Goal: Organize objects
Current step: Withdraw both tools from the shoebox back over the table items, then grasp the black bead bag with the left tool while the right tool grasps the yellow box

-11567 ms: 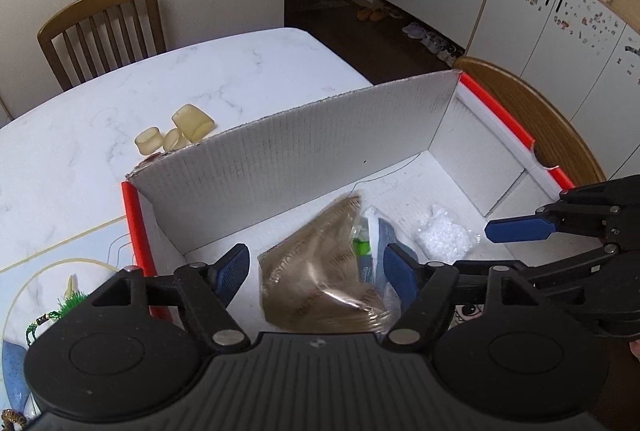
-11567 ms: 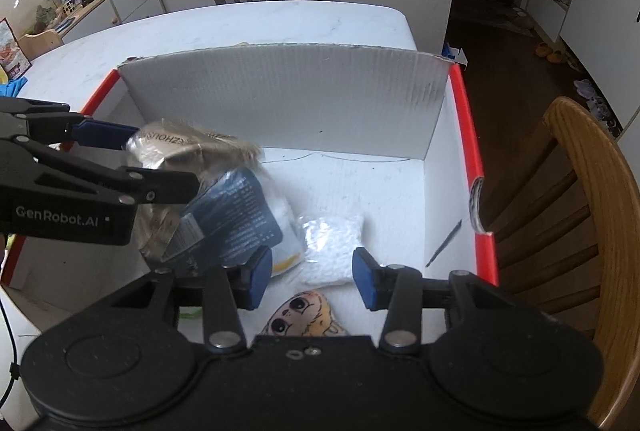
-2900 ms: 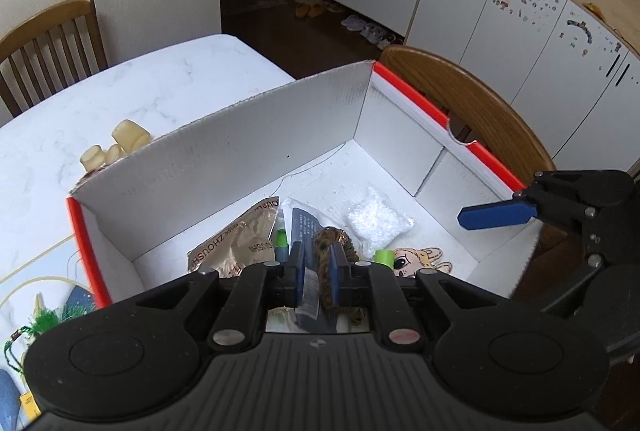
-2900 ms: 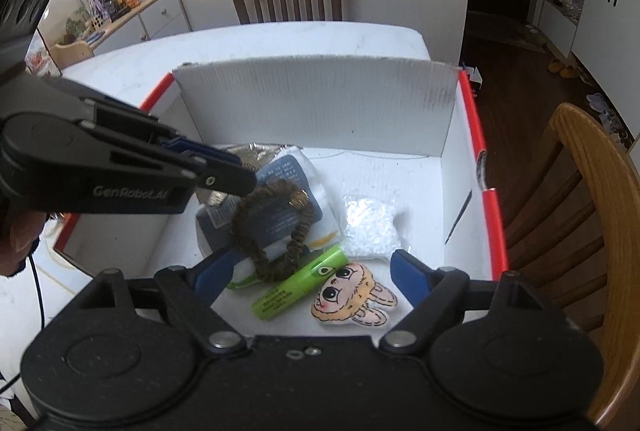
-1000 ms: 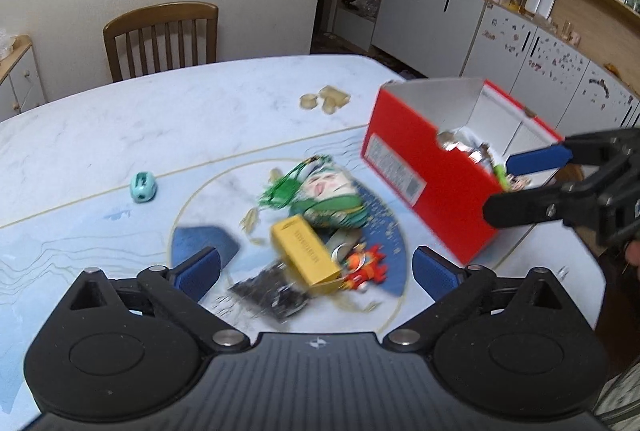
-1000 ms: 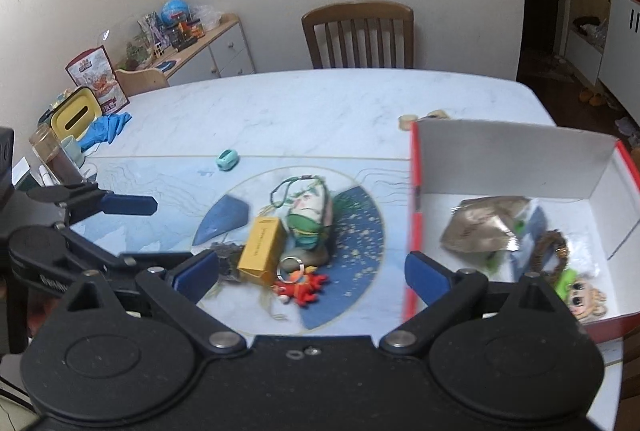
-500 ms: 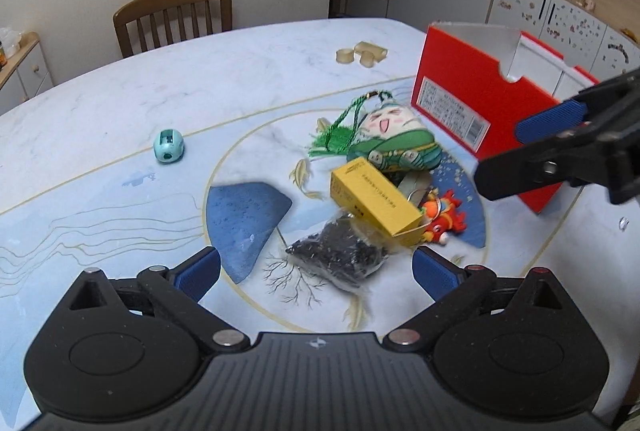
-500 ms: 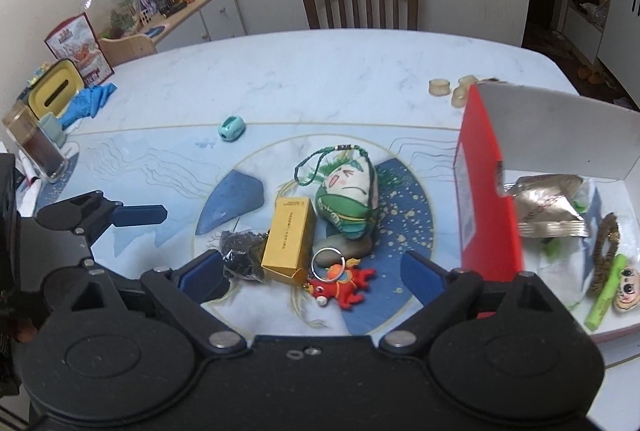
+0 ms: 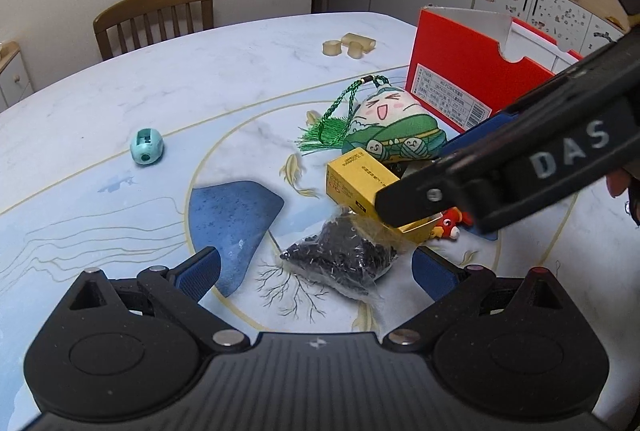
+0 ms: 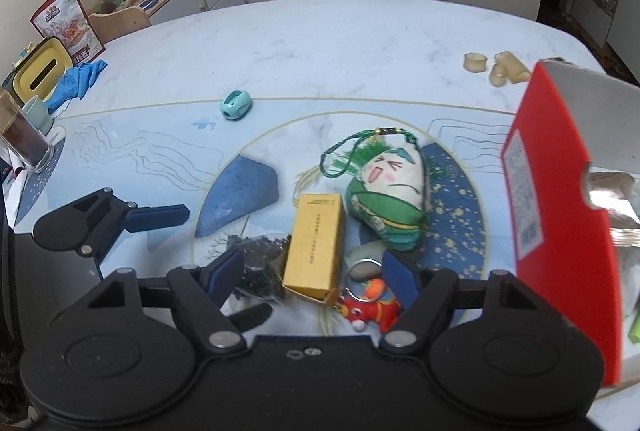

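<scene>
Right tongs (image 10: 314,273) are closing around a yellow cardboard box (image 10: 316,241) lying beside a green plush charm (image 10: 386,199) on the marble counter (image 10: 320,43); left tongs (image 9: 316,269) are hanging wide open, empty, over a clear bag of black beads (image 9: 344,257).

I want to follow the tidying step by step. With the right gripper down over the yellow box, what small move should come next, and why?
Probably finish closing the right gripper on the yellow box. Its jaws are closing with the box between them, though the pads do not look pressed on it yet. The red box stands open close beside it.
</scene>
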`<action>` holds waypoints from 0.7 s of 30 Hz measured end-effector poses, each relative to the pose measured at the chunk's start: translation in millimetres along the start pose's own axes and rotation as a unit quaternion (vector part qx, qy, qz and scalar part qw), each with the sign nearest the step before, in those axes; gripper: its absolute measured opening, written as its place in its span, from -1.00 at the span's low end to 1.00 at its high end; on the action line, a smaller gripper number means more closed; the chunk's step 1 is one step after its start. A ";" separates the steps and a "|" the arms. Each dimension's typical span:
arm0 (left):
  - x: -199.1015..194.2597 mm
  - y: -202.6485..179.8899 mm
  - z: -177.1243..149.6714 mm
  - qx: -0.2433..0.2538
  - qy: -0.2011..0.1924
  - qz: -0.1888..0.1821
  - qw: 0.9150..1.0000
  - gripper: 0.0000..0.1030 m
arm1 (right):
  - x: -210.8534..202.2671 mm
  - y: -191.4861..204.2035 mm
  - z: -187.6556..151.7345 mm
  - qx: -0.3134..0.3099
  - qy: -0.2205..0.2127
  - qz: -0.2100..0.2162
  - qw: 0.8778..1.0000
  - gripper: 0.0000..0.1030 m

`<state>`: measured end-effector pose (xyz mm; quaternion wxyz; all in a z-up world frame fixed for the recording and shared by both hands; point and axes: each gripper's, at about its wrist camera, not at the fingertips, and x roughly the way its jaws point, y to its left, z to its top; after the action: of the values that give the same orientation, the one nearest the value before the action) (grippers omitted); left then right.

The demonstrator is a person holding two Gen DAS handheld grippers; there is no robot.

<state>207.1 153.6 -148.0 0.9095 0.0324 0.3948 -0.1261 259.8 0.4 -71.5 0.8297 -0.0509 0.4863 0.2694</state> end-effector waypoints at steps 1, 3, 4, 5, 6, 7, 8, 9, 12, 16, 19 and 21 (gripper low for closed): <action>1.1 0.7 -0.2 0.000 0.000 0.000 1.000 0.98 | 3.0 0.6 1.1 0.002 0.004 0.001 1.000 0.34; 2.6 2.2 0.3 -0.003 -0.002 -0.002 1.000 0.94 | 7.9 2.0 2.4 0.003 0.009 0.004 1.000 0.25; 3.4 2.8 0.9 -0.004 -0.003 -0.005 1.000 0.90 | 10.0 2.6 3.1 0.004 0.011 0.006 1.000 0.19; 4.3 3.2 1.9 -0.004 -0.001 -0.010 1.000 0.82 | 11.9 2.9 3.9 0.005 0.013 0.007 1.000 0.16; 5.2 3.2 2.7 -0.004 -0.001 -0.016 1.000 0.76 | 13.8 3.2 4.6 0.007 0.014 0.006 1.000 0.15; 5.8 3.0 3.4 -0.004 -0.001 -0.020 1.000 0.73 | 15.5 3.3 5.4 0.009 0.015 0.005 1.000 0.13; 6.3 2.9 4.0 -0.004 -0.001 -0.024 1.000 0.65 | 17.2 3.2 6.3 0.011 0.016 0.005 1.000 0.10; 7.0 2.5 4.6 -0.004 -0.001 -0.028 1.000 0.56 | 19.1 3.2 7.1 0.012 0.018 0.005 1.000 0.09; 9.2 2.7 5.3 -0.006 0.002 -0.036 0.999 0.27 | 24.5 4.2 9.0 0.014 0.022 0.000 1.000 0.03; 10.5 4.3 3.9 -0.011 0.009 -0.040 0.999 0.07 | 27.6 6.5 9.4 0.013 0.021 -0.003 1.000 0.01; 7.8 7.3 2.3 -0.019 0.013 -0.040 0.999 -0.01 | 28.9 6.4 9.6 0.015 0.021 -0.006 1.000 0.01; 4.8 10.9 0.1 -0.028 0.014 -0.039 0.999 -0.06 | 30.0 7.1 10.3 0.014 0.020 -0.008 1.000 0.01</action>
<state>213.1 163.2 -151.9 0.8988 -0.0068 0.4119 -0.1500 275.8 21.9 -89.9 0.8224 -0.0482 0.5063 0.2548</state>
